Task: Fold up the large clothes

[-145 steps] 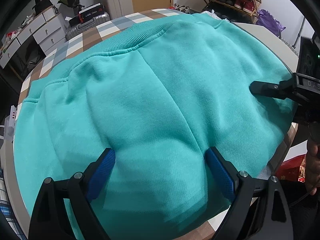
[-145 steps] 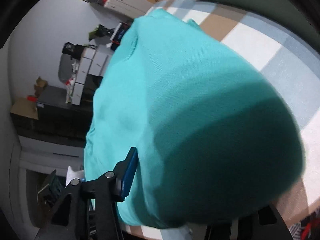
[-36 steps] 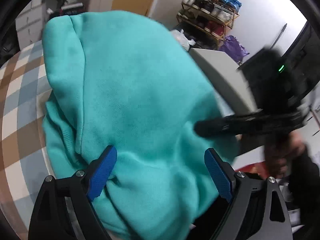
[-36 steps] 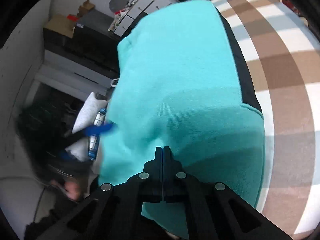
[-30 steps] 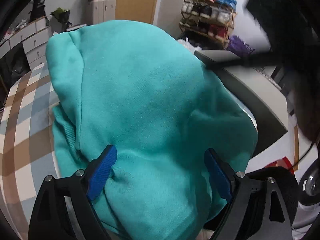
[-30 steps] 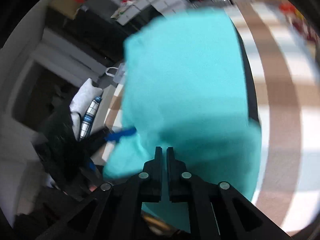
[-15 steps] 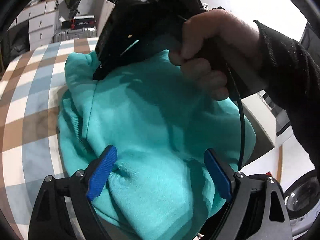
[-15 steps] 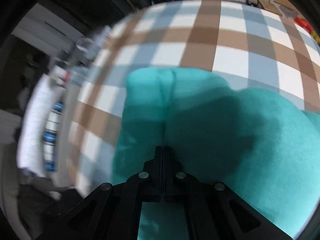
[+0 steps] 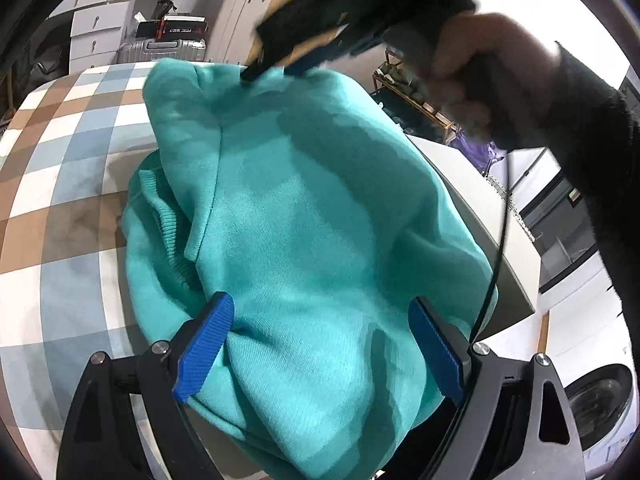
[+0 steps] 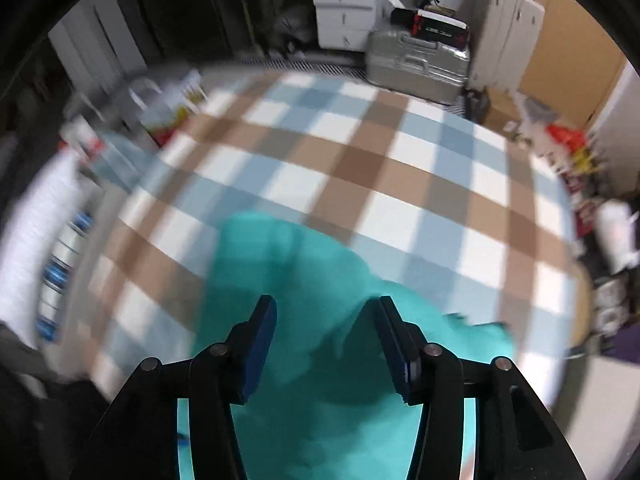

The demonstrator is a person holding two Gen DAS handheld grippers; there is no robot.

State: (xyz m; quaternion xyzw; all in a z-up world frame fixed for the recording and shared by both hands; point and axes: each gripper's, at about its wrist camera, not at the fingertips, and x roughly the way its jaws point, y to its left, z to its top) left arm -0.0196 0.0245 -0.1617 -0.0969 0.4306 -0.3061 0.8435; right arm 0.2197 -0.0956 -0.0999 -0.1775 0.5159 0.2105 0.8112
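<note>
1 checked tablecloth (image 10: 400, 184) under teal sweatshirt (image 9: 304, 216).

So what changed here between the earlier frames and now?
The teal sweatshirt, spread flat over the checked tablecloth earlier, now lies folded into a bundle. The right gripper carried its pinched edge across to the far end and its jaws have just been opening over the cloth, letting go. The left gripper stays wide open over the near end.

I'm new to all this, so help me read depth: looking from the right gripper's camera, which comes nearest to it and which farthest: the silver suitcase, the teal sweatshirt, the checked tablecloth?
1. Teal sweatshirt, beneath the right gripper.
2. Checked tablecloth, spreading beyond the sweatshirt.
3. Silver suitcase, past the table's far edge.
</note>
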